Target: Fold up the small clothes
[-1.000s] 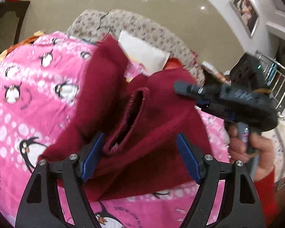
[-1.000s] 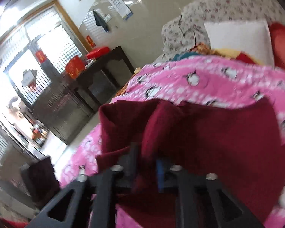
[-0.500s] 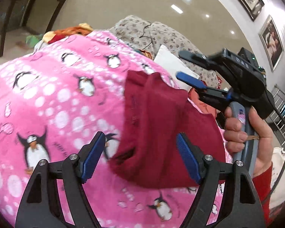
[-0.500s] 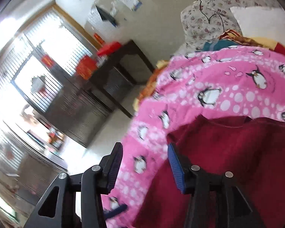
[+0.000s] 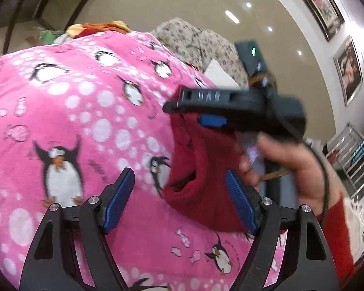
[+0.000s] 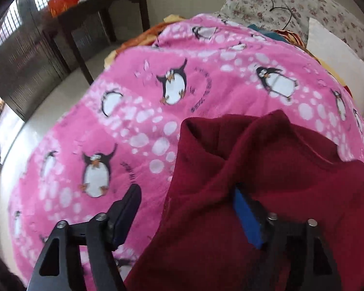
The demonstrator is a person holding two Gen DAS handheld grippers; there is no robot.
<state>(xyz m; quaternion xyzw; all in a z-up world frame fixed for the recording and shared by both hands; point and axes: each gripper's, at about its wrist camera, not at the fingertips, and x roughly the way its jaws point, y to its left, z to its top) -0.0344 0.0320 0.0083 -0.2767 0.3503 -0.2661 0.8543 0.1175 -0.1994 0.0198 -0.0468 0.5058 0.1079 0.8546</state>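
A dark red knit garment (image 5: 206,169) lies folded on the pink penguin blanket (image 5: 85,121); it also shows in the right wrist view (image 6: 267,181). My left gripper (image 5: 179,201) is open and empty just in front of the garment's near edge. My right gripper (image 6: 186,213) is open, its jaws wide over the garment's left edge, with a fold of cloth lying over the right blue pad (image 6: 245,215). In the left wrist view the right gripper (image 5: 230,111) hovers over the garment's far end, held by a hand.
Floral pillows (image 6: 279,2) and a white pillow (image 6: 339,60) lie at the bed's far end. A dark wooden table (image 6: 97,12) stands beside the bed. Orange and yellow cloth (image 5: 97,28) hangs at the blanket's far edge.
Both grippers have let go of the garment and opened. The garment, held up a second ago, now lies folded on the blanket. The right gripper has moved back over it.
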